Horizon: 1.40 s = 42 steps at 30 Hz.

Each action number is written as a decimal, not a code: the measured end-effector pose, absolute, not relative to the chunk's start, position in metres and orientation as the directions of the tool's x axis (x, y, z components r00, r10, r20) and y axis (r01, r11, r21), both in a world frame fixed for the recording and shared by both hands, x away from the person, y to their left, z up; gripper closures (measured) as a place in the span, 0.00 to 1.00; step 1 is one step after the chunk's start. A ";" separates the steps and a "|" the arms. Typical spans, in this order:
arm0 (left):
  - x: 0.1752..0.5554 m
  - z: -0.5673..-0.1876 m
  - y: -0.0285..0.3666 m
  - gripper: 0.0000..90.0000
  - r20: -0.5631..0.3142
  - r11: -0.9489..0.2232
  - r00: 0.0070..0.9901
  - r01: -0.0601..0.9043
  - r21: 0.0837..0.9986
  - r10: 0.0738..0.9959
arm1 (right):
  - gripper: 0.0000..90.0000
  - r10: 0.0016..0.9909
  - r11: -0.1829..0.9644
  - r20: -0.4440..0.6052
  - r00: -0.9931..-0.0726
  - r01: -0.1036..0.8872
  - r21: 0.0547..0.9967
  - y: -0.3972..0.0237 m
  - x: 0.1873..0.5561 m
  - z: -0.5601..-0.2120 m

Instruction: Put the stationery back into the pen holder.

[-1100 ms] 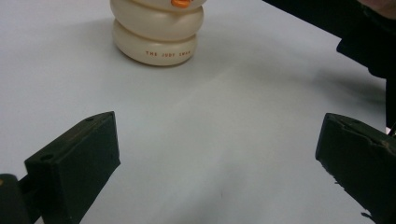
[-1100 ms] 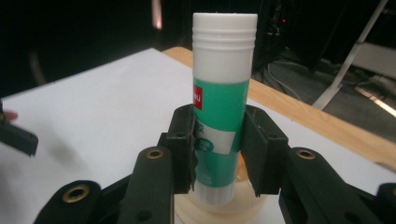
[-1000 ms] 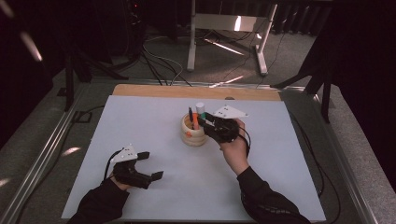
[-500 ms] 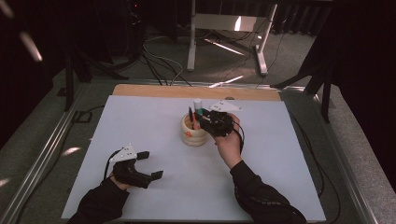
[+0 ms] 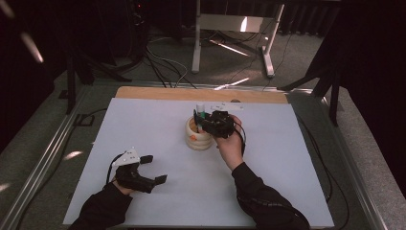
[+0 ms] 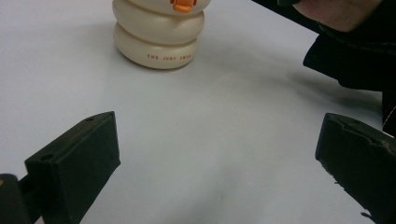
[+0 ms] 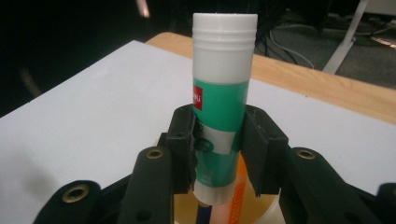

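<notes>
A: The right tongs point(image 7: 218, 144) are clamped on the glue stick point(image 7: 223, 112), one pad on each side of its green label. White cap up, long axis vertical.

B: Position relative to the holder?

A: Directly above the cream ringed pen holder point(image 5: 197, 136), at table centre. Base of the stick sits just over the mouth; pens already stand inside. My reading: the next move is straight down, along the stick's own axis.

B: And the left tongs point(image 5: 154, 168)?

A: Spread wide, gripping nothing, resting on the white table point(image 5: 143, 124) at about 7 o'clock from the holder, well apart. The right hand is the nearer one.
</notes>
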State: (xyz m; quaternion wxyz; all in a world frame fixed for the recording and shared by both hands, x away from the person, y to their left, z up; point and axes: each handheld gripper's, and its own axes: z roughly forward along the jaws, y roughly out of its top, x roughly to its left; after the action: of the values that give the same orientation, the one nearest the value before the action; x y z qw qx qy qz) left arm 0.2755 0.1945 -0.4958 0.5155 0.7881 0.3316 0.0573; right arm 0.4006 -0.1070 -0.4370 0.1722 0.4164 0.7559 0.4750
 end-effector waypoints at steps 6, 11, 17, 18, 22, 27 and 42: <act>0.276 -0.496 0.195 0.00 -0.251 -0.248 0.774 0.463 0.851 0.581 | 0.72 0.792 0.208 0.147 -0.593 0.488 0.848 -0.104 0.401 -0.444; 0.276 -0.496 0.195 0.00 -0.254 -0.246 0.772 0.466 0.850 0.583 | 0.72 0.791 0.198 0.172 -0.587 0.512 0.836 -0.105 0.400 -0.448; 0.276 -0.496 0.195 0.00 -0.253 -0.247 0.773 0.465 0.850 0.582 | 0.47 0.807 0.189 0.158 -0.569 0.502 0.844 -0.108 0.398 -0.444; 0.276 -0.496 0.195 0.00 -0.255 -0.245 0.772 0.466 0.850 0.582 | 0.42 0.812 0.185 0.150 -0.564 0.493 0.850 -0.110 0.397 -0.441; 0.276 -0.496 0.195 0.00 -0.255 -0.246 0.773 0.466 0.850 0.581 | 0.32 0.799 0.159 0.176 -0.575 0.484 0.861 -0.117 0.396 -0.431; 0.276 -0.496 0.194 0.00 -0.255 -0.248 0.774 0.465 0.850 0.580 | 0.15 0.737 0.176 0.191 -0.648 0.457 0.872 -0.122 0.390 -0.421; 0.276 -0.496 0.194 0.00 -0.256 -0.247 0.778 0.462 0.851 0.573 | 0.02 0.693 0.236 0.162 -0.703 0.433 0.870 -0.141 0.377 -0.411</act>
State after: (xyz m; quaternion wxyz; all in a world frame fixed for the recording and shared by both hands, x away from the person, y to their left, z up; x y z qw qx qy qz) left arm 0.2757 0.1940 -0.4963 0.5180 0.7879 0.3286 0.0536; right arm 0.3766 -0.1409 -0.4110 0.1299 0.3628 0.7754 0.5003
